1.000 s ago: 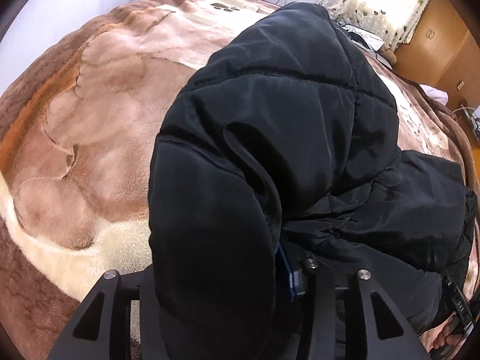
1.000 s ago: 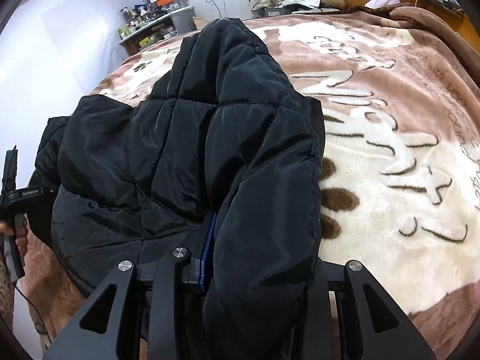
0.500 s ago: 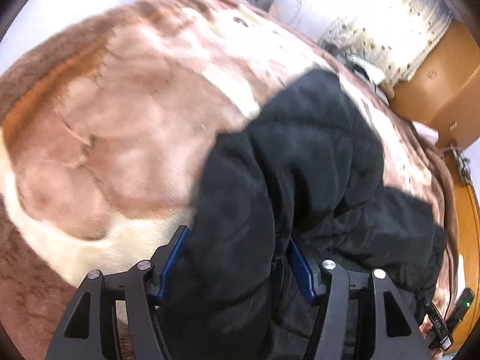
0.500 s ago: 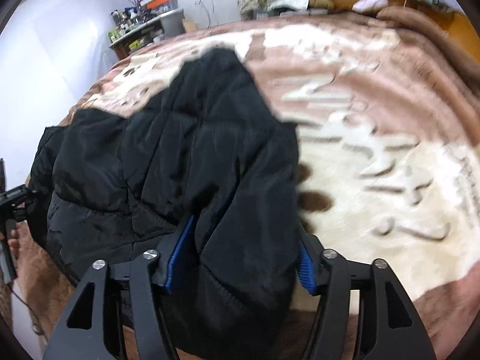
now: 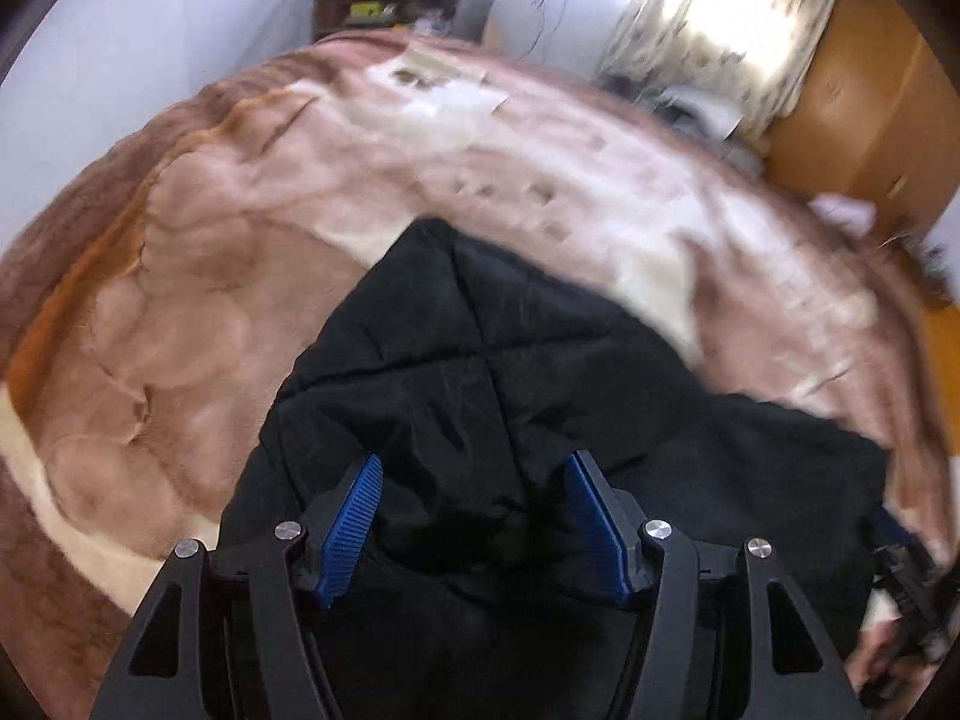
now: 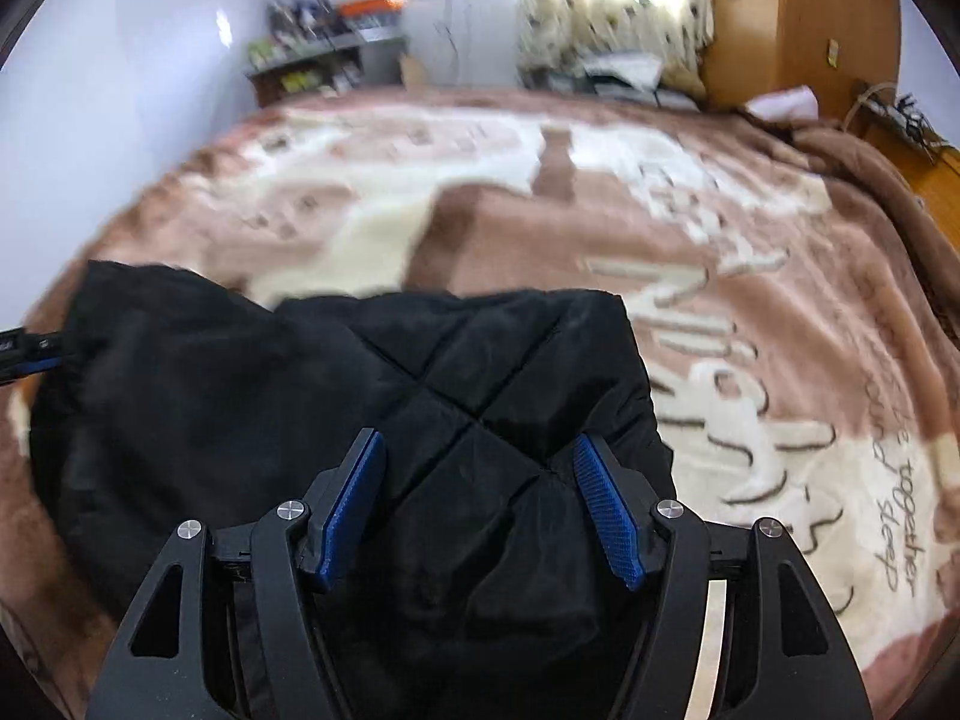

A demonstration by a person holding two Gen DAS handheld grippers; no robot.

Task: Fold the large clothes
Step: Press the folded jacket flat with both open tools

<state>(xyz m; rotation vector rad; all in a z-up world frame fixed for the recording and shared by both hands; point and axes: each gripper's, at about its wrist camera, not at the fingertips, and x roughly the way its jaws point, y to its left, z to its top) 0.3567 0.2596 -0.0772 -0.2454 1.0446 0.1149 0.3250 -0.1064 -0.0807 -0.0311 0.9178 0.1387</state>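
A brown and cream blanket [image 6: 750, 312] is covering the bed while a black quilted jacket [image 6: 336, 396] is lying bunched on it, with the left gripper [image 5: 474, 474] and right gripper [image 6: 480, 456] both hovering spread wide over the jacket.

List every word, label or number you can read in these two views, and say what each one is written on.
"together sleep": small brown script on the plush blanket, near its right edge in the right wrist view.
Large cream script across the blanket: too blurred to read.
Black quilted jacket: no text visible.
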